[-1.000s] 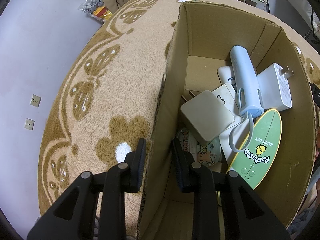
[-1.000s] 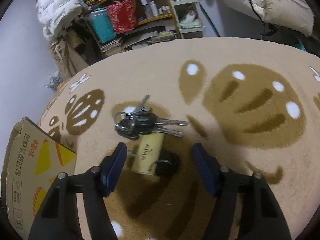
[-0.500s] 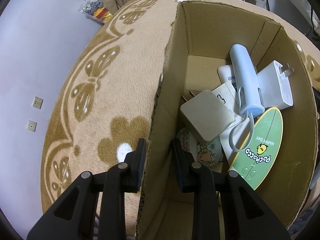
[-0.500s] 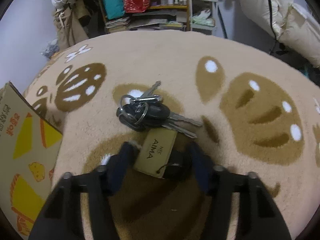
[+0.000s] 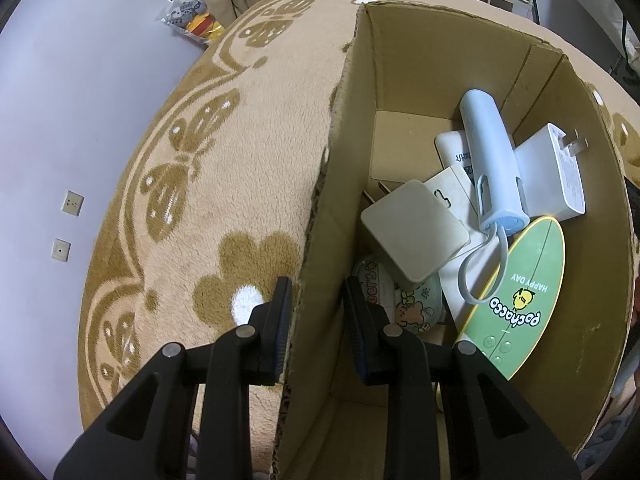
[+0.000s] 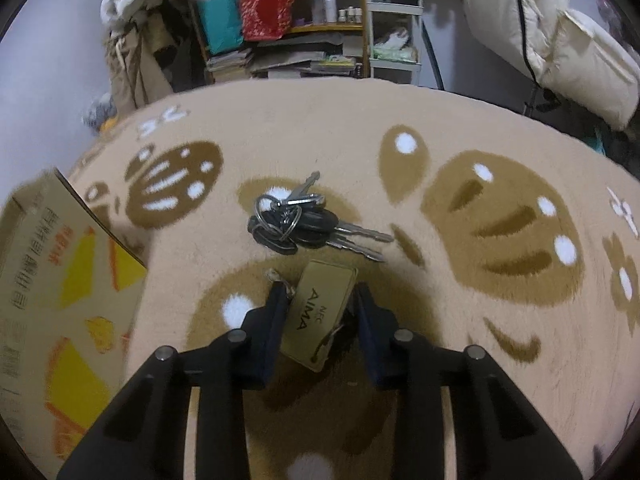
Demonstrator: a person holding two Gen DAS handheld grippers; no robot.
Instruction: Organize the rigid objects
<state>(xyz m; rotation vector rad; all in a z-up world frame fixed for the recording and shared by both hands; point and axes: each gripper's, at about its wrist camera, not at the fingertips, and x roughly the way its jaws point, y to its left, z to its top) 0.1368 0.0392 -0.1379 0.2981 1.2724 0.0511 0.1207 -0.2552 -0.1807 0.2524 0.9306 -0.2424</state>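
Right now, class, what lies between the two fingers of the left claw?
In the left wrist view, the left claw straddles the cardboard box: its side wall stands between the fingers, which pinch it.

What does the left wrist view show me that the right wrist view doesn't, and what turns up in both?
Left wrist only: the left gripper shut on the brown cardboard box's wall; inside lie a pale blue cylindrical device, a white plug adapter and a green oval Pochacco card.

Right wrist only: the right gripper, jaws just closing, astride a tan AIMA key tag; whether the pads press it I cannot tell. A bunch of black-headed keys lies beyond.

Both: the box and the beige patterned rug.
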